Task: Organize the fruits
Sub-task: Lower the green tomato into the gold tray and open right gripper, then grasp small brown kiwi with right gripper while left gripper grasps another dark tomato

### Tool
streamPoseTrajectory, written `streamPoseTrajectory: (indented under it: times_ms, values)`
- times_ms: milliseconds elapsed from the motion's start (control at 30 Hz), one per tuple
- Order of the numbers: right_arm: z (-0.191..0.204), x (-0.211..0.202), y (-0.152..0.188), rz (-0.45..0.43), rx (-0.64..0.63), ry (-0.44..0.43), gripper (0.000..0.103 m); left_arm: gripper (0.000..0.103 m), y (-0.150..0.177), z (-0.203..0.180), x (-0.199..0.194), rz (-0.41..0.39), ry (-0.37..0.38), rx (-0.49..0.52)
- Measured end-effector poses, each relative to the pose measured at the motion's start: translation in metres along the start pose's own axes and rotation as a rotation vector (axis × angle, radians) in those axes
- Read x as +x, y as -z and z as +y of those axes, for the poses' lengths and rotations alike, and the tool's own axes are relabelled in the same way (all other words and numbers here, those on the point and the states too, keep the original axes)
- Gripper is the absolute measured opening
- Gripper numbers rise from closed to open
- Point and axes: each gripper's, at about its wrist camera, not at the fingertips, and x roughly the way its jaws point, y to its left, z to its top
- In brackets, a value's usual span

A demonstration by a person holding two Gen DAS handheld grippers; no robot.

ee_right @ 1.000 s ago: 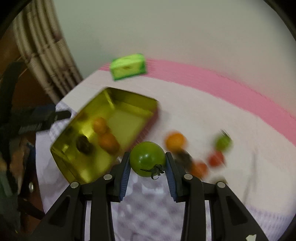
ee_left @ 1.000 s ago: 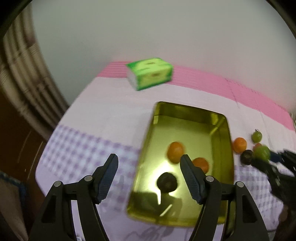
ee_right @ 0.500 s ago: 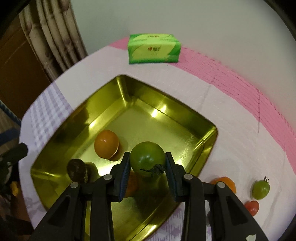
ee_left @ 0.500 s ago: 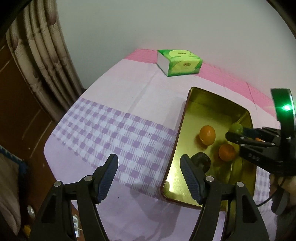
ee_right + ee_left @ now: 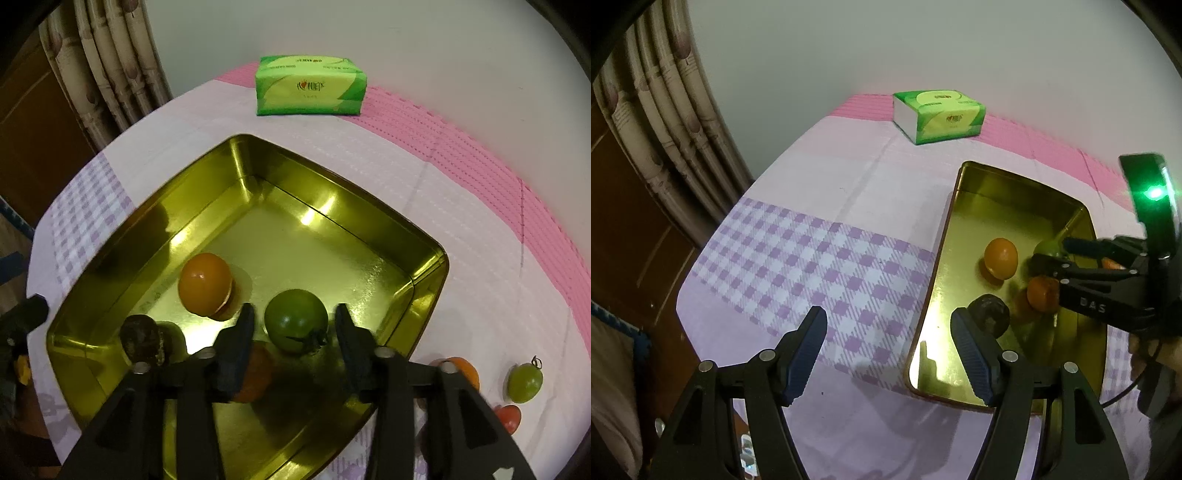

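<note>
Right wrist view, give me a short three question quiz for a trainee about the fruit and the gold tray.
1. True or false: the right gripper is clamped tight on the green tomato.
2. Multiple choice: which of these lies outside the gold tray? A) the dark fruit B) the small green tomato C) the orange fruit
3. Fill in: the box at the far edge of the table is the green ____ pack.

Key
1. False: the fingers stand apart from the tomato, with a gap on each side.
2. B
3. tissue
</note>
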Motion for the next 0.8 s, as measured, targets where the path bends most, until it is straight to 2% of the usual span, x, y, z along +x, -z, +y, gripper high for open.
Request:
streamPoseTrajectory:
  times_ms: [167, 233, 333, 433, 533, 633, 800]
  values:
    - [-0.011, -0.05, 0.018, -0.1, 0.001, -0.014, 0.052, 0.07, 0.001, -0.002, -0.001, -0.007, -0.002, 0.012]
    - [-0.027, -0.072, 0.04, -0.132, 0.032, -0.022, 0.052, 0.07, 0.001, -0.002, -0.002, -0.01, -0.002, 0.012]
    - [-0.063, -0.089, 0.083, -0.127, 0.103, 0.025, 0.052, 0.07, 0.001, -0.003, -0.003, -0.01, -0.003, 0.013]
    - [-0.104, -0.091, 0.128, -0.082, 0.188, 0.087, 0.051, 0.07, 0.002, -0.007, -0.005, -0.018, -0.007, 0.027]
    - [-0.135, -0.088, 0.156, -0.041, 0.262, 0.107, 0.046, 0.07, 0.003, -0.015, -0.008, -0.026, -0.004, 0.048]
    - [-0.152, -0.084, 0.169, -0.034, 0.296, 0.121, 0.043, 0.07, 0.005, -0.028, -0.011, -0.022, 0.009, 0.077]
    - [-0.162, -0.068, 0.17, -0.046, 0.325, 0.101, 0.041, 0.07, 0.008, -0.062, -0.015, 0.012, 0.084, 0.127]
